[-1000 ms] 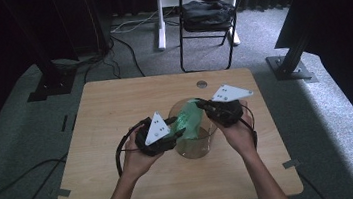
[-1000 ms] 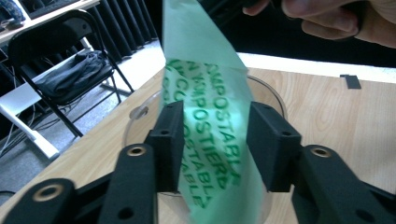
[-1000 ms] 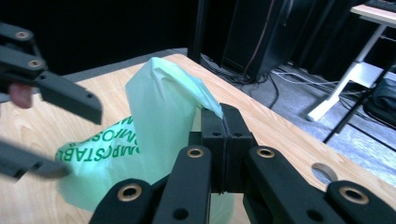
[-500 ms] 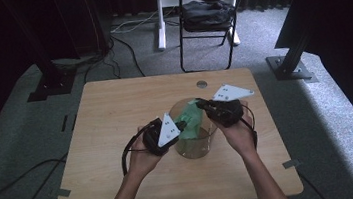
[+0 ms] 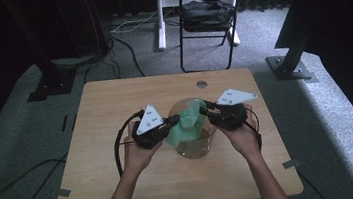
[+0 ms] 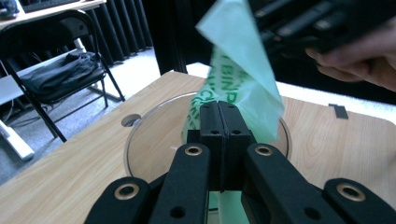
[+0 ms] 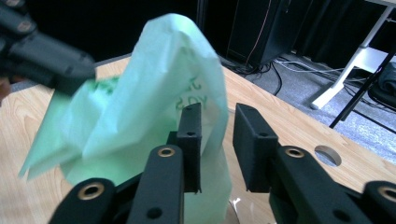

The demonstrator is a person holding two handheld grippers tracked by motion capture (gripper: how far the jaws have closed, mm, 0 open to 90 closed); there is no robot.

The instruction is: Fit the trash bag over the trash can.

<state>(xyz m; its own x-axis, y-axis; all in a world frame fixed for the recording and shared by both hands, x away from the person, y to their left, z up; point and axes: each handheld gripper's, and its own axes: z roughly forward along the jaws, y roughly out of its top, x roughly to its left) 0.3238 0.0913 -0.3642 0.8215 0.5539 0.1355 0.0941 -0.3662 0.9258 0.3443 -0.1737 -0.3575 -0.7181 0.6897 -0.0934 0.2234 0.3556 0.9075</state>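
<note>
A clear round jar (image 5: 196,148) stands mid-table with a thin green plastic bag (image 5: 186,126) rising out of its mouth. My left gripper (image 5: 173,123) reaches in from the left, shut on the bag's near edge; in the left gripper view its pads (image 6: 219,112) meet on the green film (image 6: 239,70) above the jar's rim (image 6: 135,135). My right gripper (image 5: 202,110) is at the bag's right side. Its jaws (image 7: 217,121) have just been opening and stand apart, with a fold of the bag (image 7: 154,93) loose between them.
The wooden table (image 5: 114,101) has a cable hole (image 5: 202,84) near its far edge. Beyond it stand a folding chair with a black bag (image 5: 207,13), a white desk leg (image 5: 159,16) and black stand bases (image 5: 49,86) (image 5: 291,66). Cables lie on the carpet.
My left gripper moved right to the bag and closed on it. My right gripper stayed in place and its jaws parted off the bag.
</note>
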